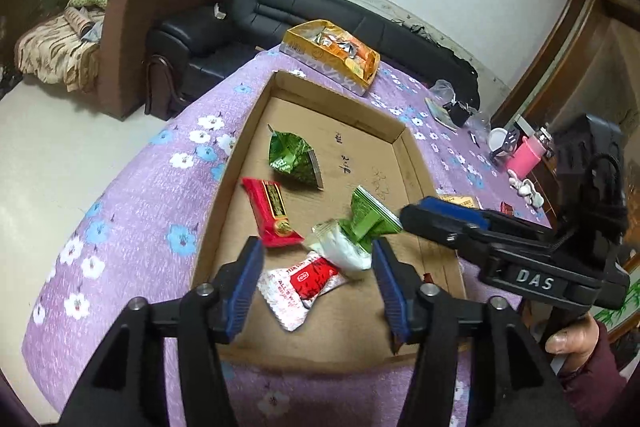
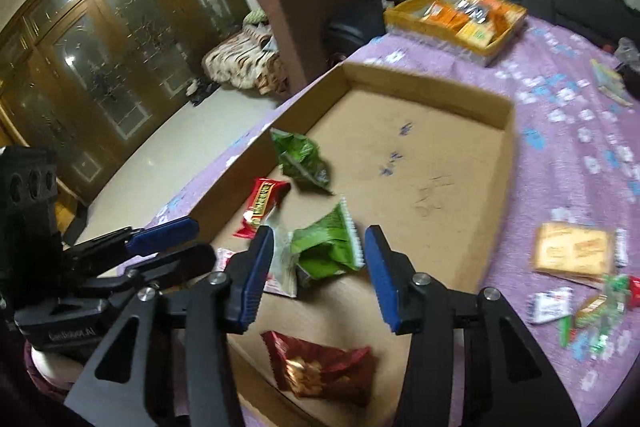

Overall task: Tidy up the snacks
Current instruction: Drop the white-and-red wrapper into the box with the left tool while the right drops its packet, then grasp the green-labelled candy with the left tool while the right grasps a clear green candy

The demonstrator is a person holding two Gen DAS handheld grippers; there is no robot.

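A shallow cardboard tray (image 1: 256, 115) (image 2: 508, 155) lies on the purple flowered cloth. Inside it are two green packets (image 1: 292, 155) (image 1: 372, 219), a red bar (image 1: 272, 211), a white-and-green packet (image 1: 344, 251) and a white-and-red packet (image 1: 304, 283). My left gripper (image 1: 318, 267) is open over the white-and-red packet without touching it. My right gripper (image 2: 320, 259) (image 1: 432, 219) is open too. The crumpled green packet (image 2: 324, 243) lies between its fingers, free of the pads. A dark red packet (image 2: 320, 367) rests at the tray's near end.
Loose snacks lie on the cloth right of the tray: a tan packet (image 2: 572, 251) and several small ones (image 2: 580, 307). A yellow box of orange packets (image 1: 332, 55) (image 2: 456, 15) stands beyond the tray. A pink cup (image 1: 528, 155) and clutter sit far right. Sofas stand behind.
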